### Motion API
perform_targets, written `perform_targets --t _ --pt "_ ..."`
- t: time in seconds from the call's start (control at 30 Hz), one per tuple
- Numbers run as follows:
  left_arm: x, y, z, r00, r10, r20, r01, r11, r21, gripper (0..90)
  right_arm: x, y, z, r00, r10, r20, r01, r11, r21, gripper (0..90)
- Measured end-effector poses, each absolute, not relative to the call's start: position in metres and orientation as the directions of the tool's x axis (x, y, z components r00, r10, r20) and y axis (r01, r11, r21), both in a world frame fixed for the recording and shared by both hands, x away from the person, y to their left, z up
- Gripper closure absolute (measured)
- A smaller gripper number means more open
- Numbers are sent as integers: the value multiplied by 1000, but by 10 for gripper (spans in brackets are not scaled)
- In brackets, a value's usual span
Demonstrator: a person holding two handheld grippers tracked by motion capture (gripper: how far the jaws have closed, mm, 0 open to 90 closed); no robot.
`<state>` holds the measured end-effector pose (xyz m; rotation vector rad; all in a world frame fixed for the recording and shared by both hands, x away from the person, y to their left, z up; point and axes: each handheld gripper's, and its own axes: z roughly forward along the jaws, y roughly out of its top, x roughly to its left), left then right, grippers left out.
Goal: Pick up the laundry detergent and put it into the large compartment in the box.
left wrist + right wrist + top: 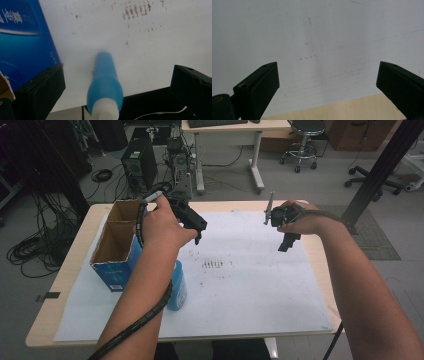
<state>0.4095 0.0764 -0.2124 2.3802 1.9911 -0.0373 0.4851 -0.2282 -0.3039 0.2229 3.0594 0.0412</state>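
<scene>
The blue bottle (105, 85) stood on the white paper (260, 285) right beside the blue box (116, 251), near the table's front edge. Both the left gripper (117, 92) and the right gripper (328, 87) hung in the air with their jaws spread wide, holding nothing. The bottle looked light, hard and a bit slippery, so its thick middle seemed the best place to grab.

Grey floor (310, 185) stretching behind wooden surface (75, 255). Computer tower (139, 166) standing beside coiled cables (30, 251). Second desk (235, 130) sitting farther back, stool (302, 140) and office chair base (372, 182) resting nearby. Dim light falling.
</scene>
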Motion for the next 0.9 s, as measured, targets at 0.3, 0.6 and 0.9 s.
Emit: perform_targets --t 0.3,0.6,0.9 --pt "392 84 -208 149 988 -29 989 -149 13 2 484 -225 -304 -990 123 -72 122 992 30 47" --pt "379 90 -210 130 991 -32 992 -129 10 2 481 -215 -305 -992 100 -74 99 995 29 47" --pt "370 95 -212 108 993 -38 994 -107 12 2 478 -213 -303 -992 98 -76 96 995 29 43"
